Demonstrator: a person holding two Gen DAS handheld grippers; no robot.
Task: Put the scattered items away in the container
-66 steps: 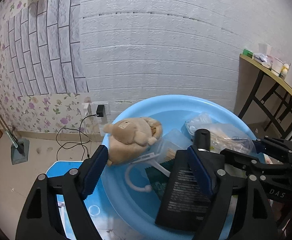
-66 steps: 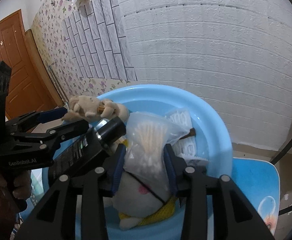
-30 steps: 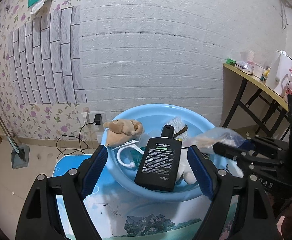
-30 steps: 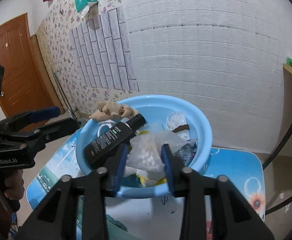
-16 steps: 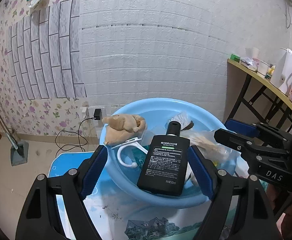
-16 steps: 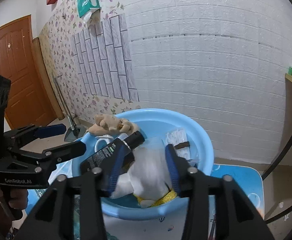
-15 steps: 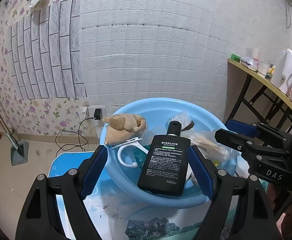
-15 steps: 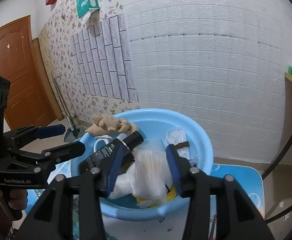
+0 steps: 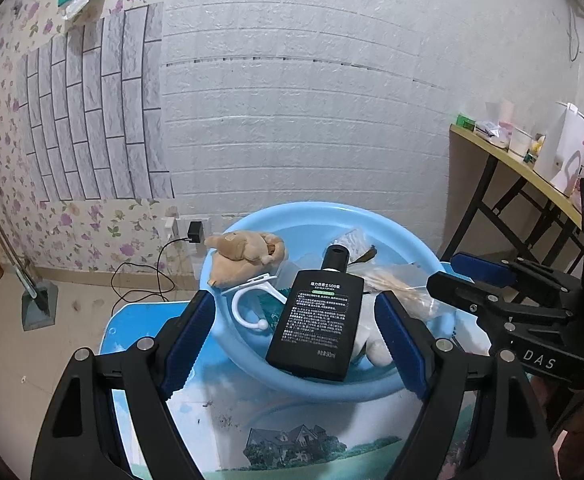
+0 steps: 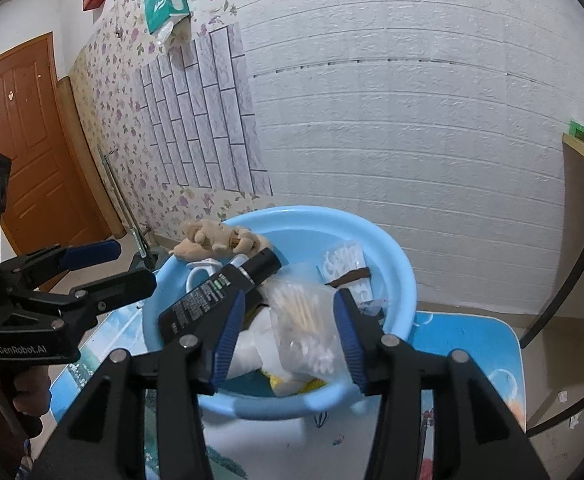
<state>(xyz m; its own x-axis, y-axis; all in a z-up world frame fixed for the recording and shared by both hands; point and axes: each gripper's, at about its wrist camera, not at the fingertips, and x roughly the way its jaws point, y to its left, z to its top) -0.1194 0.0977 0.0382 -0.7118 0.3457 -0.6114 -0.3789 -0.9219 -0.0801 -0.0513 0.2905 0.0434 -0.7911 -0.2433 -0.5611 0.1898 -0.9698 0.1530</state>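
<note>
1. The blue basin (image 9: pixel 251 364) sits on the small blue worktop (image 9: pixel 139 320) and already holds everything that can be picked out as loose goods.
2. A black bottle (image 9: pixel 316 320) lies slanted in the basin, its base propped on the near rim and its cap pointing toward the wall.
3. A tan plush toy (image 9: pixel 243 252) rests against the far left rim, and a white plastic hook (image 9: pixel 247 304) lies just beside it inside the basin.
4. A clear bag of cotton swabs (image 10: pixel 304 324) lies on top of the pile, over a white soft item (image 10: pixel 251 348) and something yellow that is too hidden to name.
5. A small white packet with a brown band (image 10: pixel 348 268) leans on the far inner wall.
6. The left claw (image 9: pixel 296 336) is spread wide and holds nothing; it is on the near side of the basin with the bottle framed between its fingers but not touched.
7. The right claw (image 10: pixel 287 336) is also spread wide and empty, with the swab bag lying free between its blue pads (image 10: pixel 227 336).
8. The bare worktop shows only printed pictures and some dirt specks; no stray item is visible on it, though the claws hide part of its surface.
9. Judgement: the tidying looks essentially done, with at most a nudge of the bottle fully inside the rim left.
</note>
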